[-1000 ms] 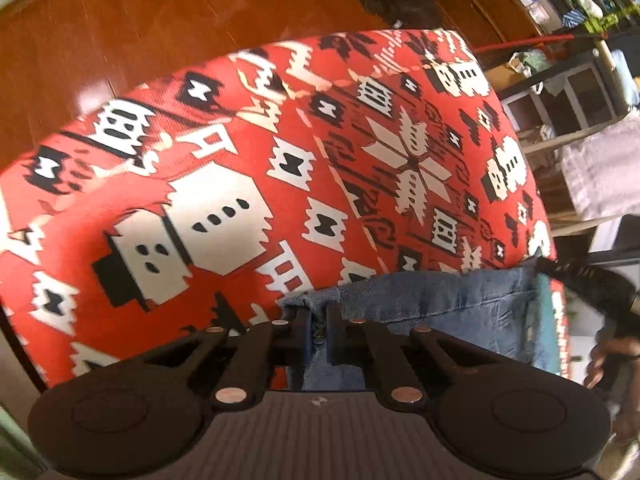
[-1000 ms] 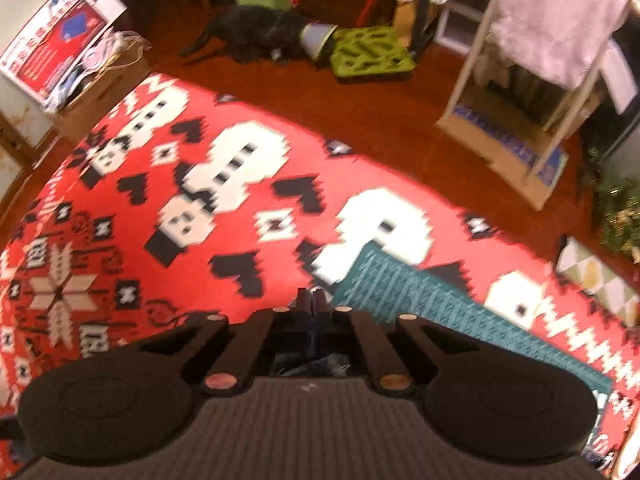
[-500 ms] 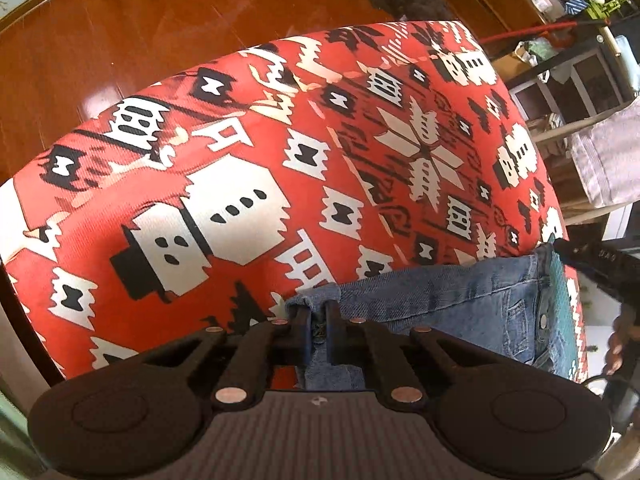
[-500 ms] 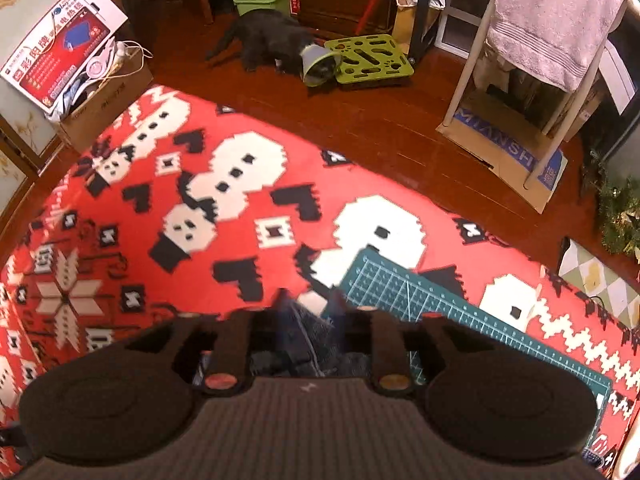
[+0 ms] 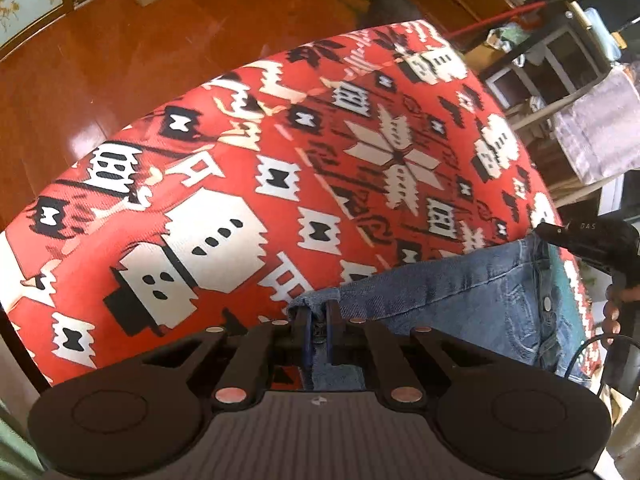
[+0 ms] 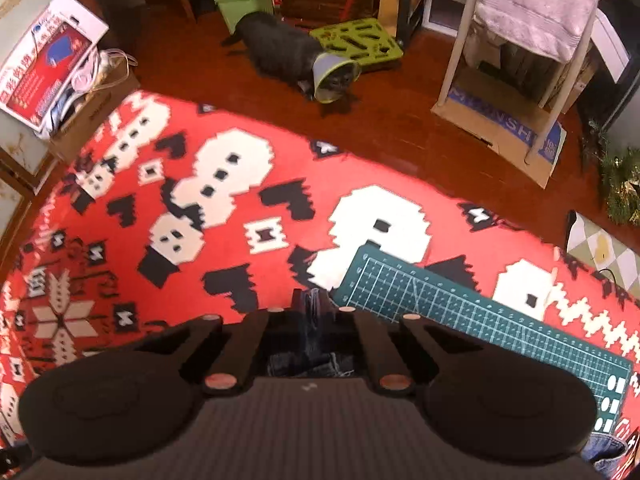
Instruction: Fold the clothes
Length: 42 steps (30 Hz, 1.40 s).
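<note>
The jeans (image 5: 460,300) hang stretched between the two grippers above a red tablecloth (image 5: 240,184) patterned with snowmen and snowflakes. In the left wrist view the blue denim runs from a frayed hem at the left gripper (image 5: 316,322) across to the right gripper (image 5: 588,240) at the frame's right edge, rivets and a seam showing on the far part. The left gripper's fingers are pressed together on the hem — denim fills the narrow gap between them. In the right wrist view the right gripper (image 6: 312,300) likewise pinches a bunched fold of the jeans (image 6: 310,344), with dark denim gathered behind its fingers. A person's fingers (image 5: 614,312) wrap the right gripper's handle. Just right of that gripper a green cutting mat (image 6: 460,320) lies on the tablecloth. Beyond the table, on the wooden floor (image 6: 400,120), a black cat wearing a cone collar (image 6: 296,60) crouches near a green slotted tray (image 6: 356,42), and a towel (image 6: 540,0) hangs on a white rack
</note>
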Available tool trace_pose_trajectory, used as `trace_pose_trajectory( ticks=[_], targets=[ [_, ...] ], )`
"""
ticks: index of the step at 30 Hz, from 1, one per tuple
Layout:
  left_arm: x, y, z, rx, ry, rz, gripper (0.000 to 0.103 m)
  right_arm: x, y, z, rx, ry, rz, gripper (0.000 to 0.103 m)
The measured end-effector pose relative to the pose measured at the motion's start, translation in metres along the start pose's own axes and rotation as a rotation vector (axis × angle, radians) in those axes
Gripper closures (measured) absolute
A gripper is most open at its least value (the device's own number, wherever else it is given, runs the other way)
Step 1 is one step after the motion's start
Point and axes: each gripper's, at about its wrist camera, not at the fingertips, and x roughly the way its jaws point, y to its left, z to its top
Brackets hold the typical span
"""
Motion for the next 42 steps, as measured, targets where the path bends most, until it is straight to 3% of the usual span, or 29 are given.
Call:
trace_pose_trajectory(
  ticks=[3,8,10,12,13,17,19,21,25,31,37,42],
  targets=[
    [0.004,0.005,0.002,-0.025,0.011,-0.01,0.096,0.002,0.007,-0.002,-0.038,-0.019,-0.028,0.097],
    [0.004,0.002,0.005,0.026,0.036,-0.01,0.091,-0.001,0.007,-0.004,-0.042,-0.05,-0.028,0.091],
    [0.001,-0.002,0.005,0.062,0.034,0.012,0.085,-0.007,0.008,-0.002,-0.054,-0.086,-0.037,0.07],
    [-0.005,-0.006,0.005,0.106,0.016,0.035,0.06,-0.015,0.005,0.002,-0.041,-0.115,-0.016,0.069],
    [-0.009,-0.008,0.004,0.131,0.001,0.048,0.057,-0.02,0.004,0.003,-0.034,-0.126,-0.005,0.068],
    [-0.022,-0.013,0.005,0.208,-0.029,0.074,0.057,-0.053,0.0,0.001,-0.03,-0.198,0.026,0.054],
    [-0.027,-0.019,0.005,0.255,-0.037,0.075,0.057,-0.077,-0.004,-0.005,0.0,-0.249,0.038,0.029],
    [-0.032,-0.029,0.006,0.313,-0.046,0.073,0.053,-0.103,-0.011,-0.016,0.062,-0.304,0.037,0.018],
    [-0.039,-0.059,0.004,0.444,-0.068,0.047,0.051,-0.147,-0.026,-0.047,0.169,-0.368,0.001,0.005],
    [-0.037,-0.113,-0.005,0.64,-0.087,-0.014,0.047,-0.194,-0.048,-0.097,0.22,-0.455,-0.09,0.0],
    [-0.031,-0.168,-0.019,0.83,-0.092,-0.082,0.048,-0.214,-0.075,-0.134,0.236,-0.457,-0.148,0.0],
    [-0.022,-0.214,-0.036,0.997,-0.073,-0.153,0.048,-0.225,-0.109,-0.177,0.363,-0.432,-0.205,0.0]
  ],
)
